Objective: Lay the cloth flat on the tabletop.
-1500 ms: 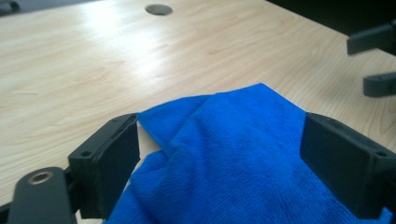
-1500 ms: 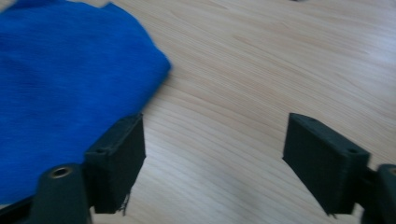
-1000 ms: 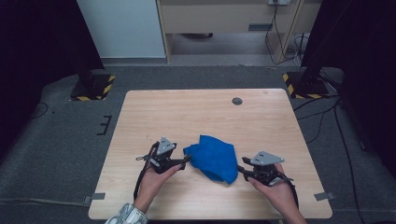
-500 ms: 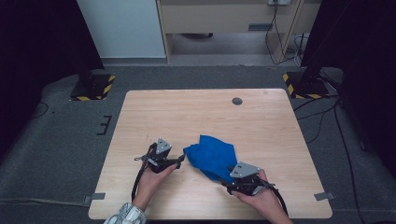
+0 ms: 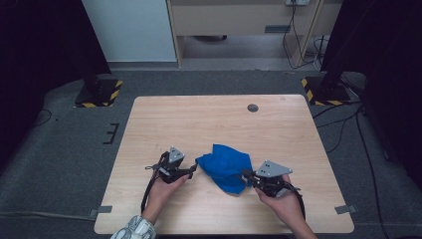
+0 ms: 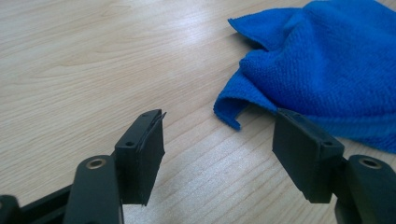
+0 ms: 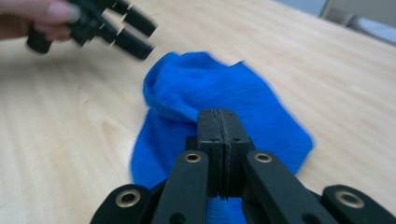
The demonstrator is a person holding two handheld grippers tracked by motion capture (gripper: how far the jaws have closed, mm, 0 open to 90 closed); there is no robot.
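A crumpled blue cloth (image 5: pixel 224 162) lies on the wooden table (image 5: pixel 199 119), nearer its front. My left gripper (image 5: pixel 191 172) sits just left of it and is open. Its jaws have just been closing, and nothing is between them. In the left gripper view (image 6: pixel 217 126), a corner of the cloth (image 6: pixel 327 60) lies just beyond the right-hand jaw. My right gripper (image 5: pixel 246 174) is at the cloth's lower right edge. Its jaws have just closed, and its pads (image 7: pixel 218 112) meet over the cloth (image 7: pixel 219 84) with no fabric showing between them. The left gripper (image 7: pixel 135 35) also shows, blurred, in the right gripper view.
A small dark round hole (image 5: pixel 253 107) sits near the table's far edge. Black stands with yellow-striped bases (image 5: pixel 97 94) (image 5: pixel 323 92) stand on the grey floor beyond the table's two far corners. Cables trail on the floor at the right (image 5: pixel 343 129).
The right gripper swung left under the cloth's lower edge, then came back right to its lower right edge with jaws together. The left gripper stayed in place and its jaws narrowed.
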